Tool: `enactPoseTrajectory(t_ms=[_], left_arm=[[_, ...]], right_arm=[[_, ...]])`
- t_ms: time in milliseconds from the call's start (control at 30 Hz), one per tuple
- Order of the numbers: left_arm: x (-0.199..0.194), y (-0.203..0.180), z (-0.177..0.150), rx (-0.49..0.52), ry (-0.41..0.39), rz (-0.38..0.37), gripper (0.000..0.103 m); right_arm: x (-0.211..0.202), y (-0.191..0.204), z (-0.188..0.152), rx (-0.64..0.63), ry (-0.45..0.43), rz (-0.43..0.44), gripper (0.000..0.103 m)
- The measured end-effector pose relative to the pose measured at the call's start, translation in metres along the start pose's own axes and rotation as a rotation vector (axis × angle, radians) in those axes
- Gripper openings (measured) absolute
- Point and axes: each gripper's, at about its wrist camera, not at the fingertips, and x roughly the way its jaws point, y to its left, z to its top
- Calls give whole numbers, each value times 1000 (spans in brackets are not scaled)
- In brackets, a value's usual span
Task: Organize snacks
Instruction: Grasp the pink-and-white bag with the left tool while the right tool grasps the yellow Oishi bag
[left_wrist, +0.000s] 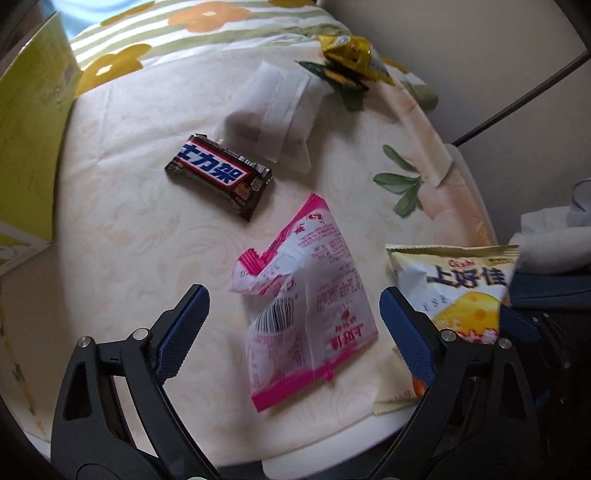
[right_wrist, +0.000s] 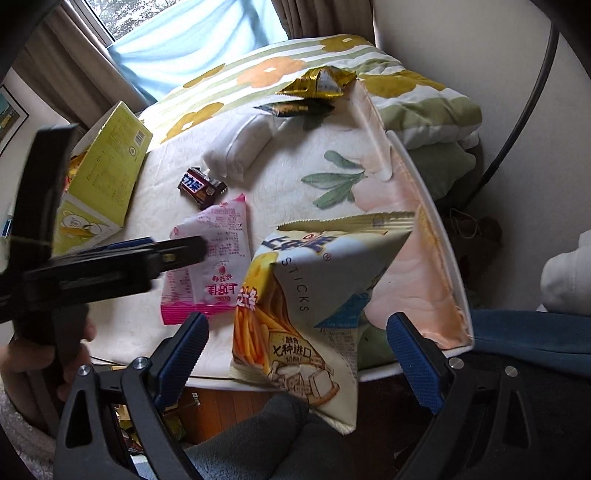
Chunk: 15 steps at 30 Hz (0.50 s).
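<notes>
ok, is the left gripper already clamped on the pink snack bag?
No: the left gripper is open, its pads standing clear on either side of the pink snack bag on the table.

A round table (left_wrist: 110, 229) wears a cream cloth (right_wrist: 295, 177) printed with green leaves. Behind it lies a striped quilt (right_wrist: 266, 70) with orange flowers (bunched at the right), then a window (right_wrist: 177, 33) with curtains (right_wrist: 55, 48). Wooden floor (right_wrist: 221, 402) shows below.
</notes>
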Motion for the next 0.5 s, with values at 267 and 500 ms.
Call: enactPoseTrajectory(t_ms=[267, 500], left_arm=[[28, -7, 7, 16, 40, 59, 88], [26, -16, 3, 70, 25, 129, 70]], right_arm=[[16, -2, 4, 1, 13, 13, 96], [27, -1, 6, 0, 42, 25, 96]])
